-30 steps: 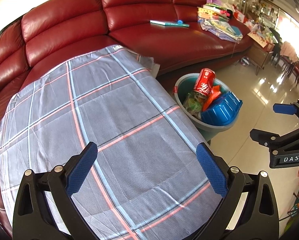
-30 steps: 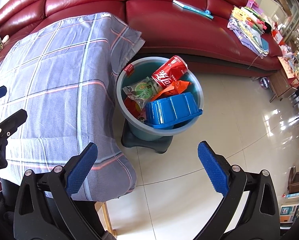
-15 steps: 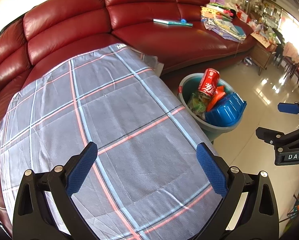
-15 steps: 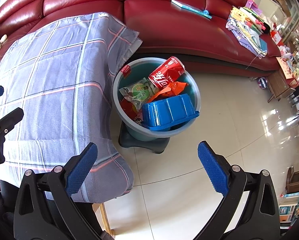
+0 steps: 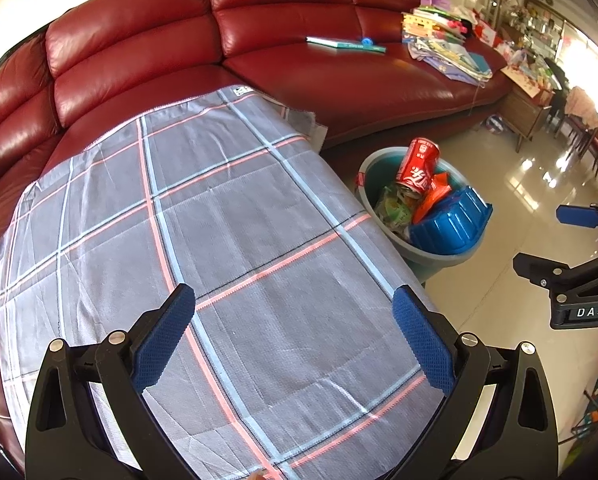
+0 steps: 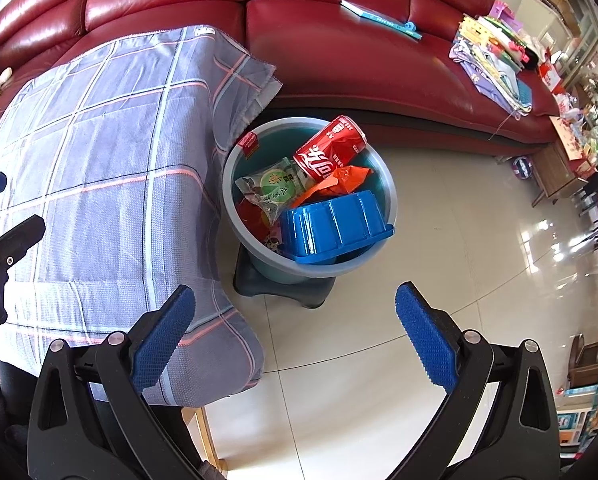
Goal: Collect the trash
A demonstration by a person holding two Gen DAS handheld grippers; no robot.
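Standing piled above its rim at 12 o'clock from the right gripper, the bin risks shedding the can if bumped, both it and the left gripper gaping wide and empty.

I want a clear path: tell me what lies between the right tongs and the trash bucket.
Only bare floor tile. The right wrist view shows the open right tongs short of the bucket, with its dark base at the far end.
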